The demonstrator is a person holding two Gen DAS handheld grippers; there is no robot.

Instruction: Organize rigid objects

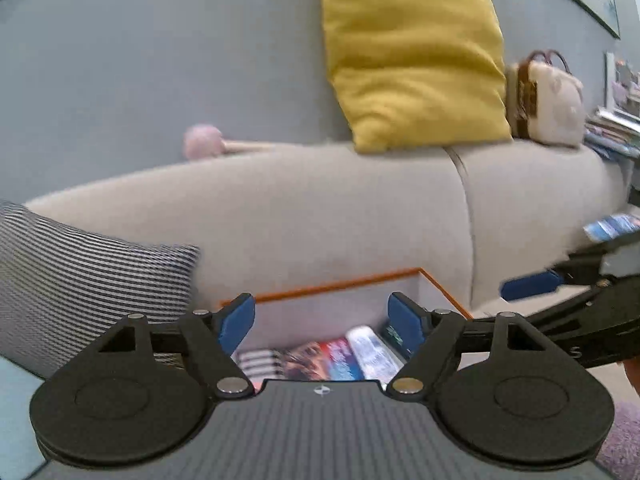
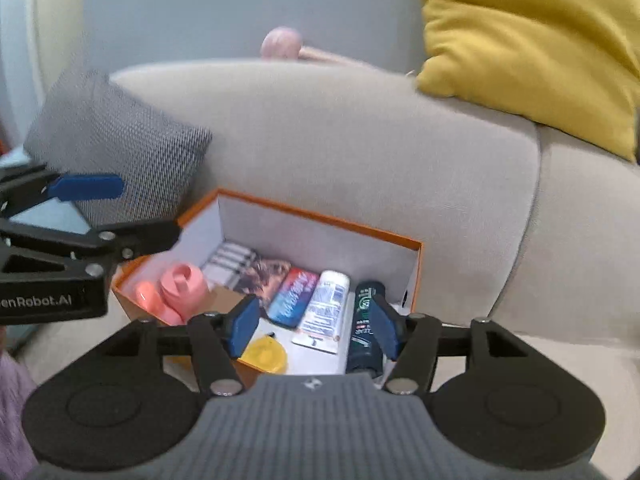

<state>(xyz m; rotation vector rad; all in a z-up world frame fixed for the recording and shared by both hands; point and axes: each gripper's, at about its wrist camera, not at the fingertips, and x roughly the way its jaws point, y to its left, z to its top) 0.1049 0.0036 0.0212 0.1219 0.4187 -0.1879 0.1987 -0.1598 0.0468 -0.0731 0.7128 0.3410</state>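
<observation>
An orange-rimmed box (image 2: 320,216) sits on the sofa seat. In it lie a pink tape dispenser (image 2: 182,284), a yellow roll (image 2: 266,354), a white tube (image 2: 326,308), a dark green tube (image 2: 366,320), a red-blue packet (image 2: 294,296) and a striped booklet (image 2: 236,260). My right gripper (image 2: 314,326) is open and empty just above the box's front. My left gripper (image 1: 322,322) is open and empty over the same box (image 1: 340,284). The left gripper also shows at the left of the right wrist view (image 2: 86,188). The right gripper shows at the right of the left wrist view (image 1: 532,284).
A grey sofa backrest (image 1: 320,208) stands behind the box. A striped cushion (image 1: 80,272) leans at the left. A yellow cushion (image 1: 412,60), a pink-headed wooden mallet (image 1: 204,140) and a cream bag (image 1: 552,100) rest on top. Books (image 1: 612,124) are stacked at far right.
</observation>
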